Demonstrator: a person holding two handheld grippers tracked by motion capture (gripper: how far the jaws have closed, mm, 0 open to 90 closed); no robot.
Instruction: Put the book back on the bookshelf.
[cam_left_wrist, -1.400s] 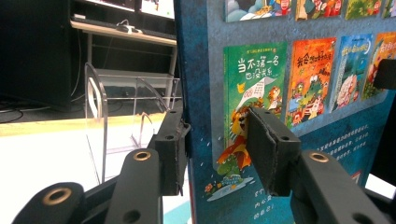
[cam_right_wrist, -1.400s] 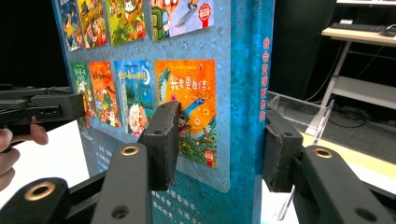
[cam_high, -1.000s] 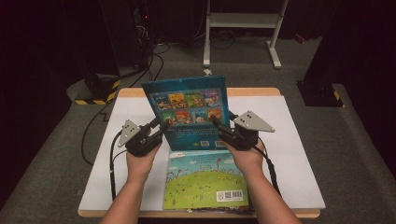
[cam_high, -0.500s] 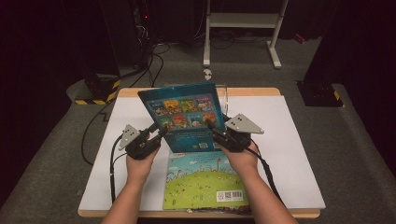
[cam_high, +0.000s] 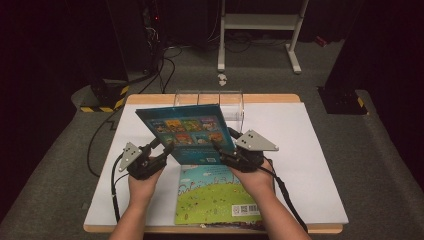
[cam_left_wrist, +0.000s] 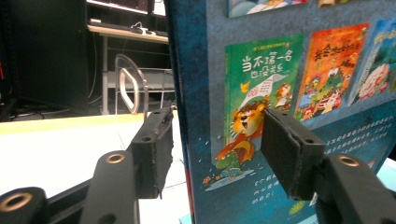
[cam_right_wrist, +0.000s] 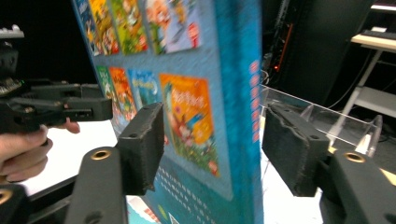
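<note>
1. Since the earlier frames the blue book (cam_high: 186, 132) has tipped from nearly upright to a lean toward its left, and it sits lower between my two hands, in front of the clear rack (cam_high: 209, 102).
2. Both pairs of jaws have just been opening. In the left gripper (cam_high: 165, 149) view the book edge stands between the pads with a gap on the outer side; the other pad (cam_left_wrist: 290, 149) seems to lie on the cover, though I cannot tell if it presses.
3. In the right gripper (cam_high: 222, 150) view the spine edge stands between the pads, with space on both sides, so I judge this grip released.
4. Just nearer to me than the blue book, a second book (cam_high: 215, 197) lies flat on the white table (cam_high: 310, 165).
5. I judge the task about half done: the book is lifted but not yet placed in the rack, whose slots look empty.
</note>
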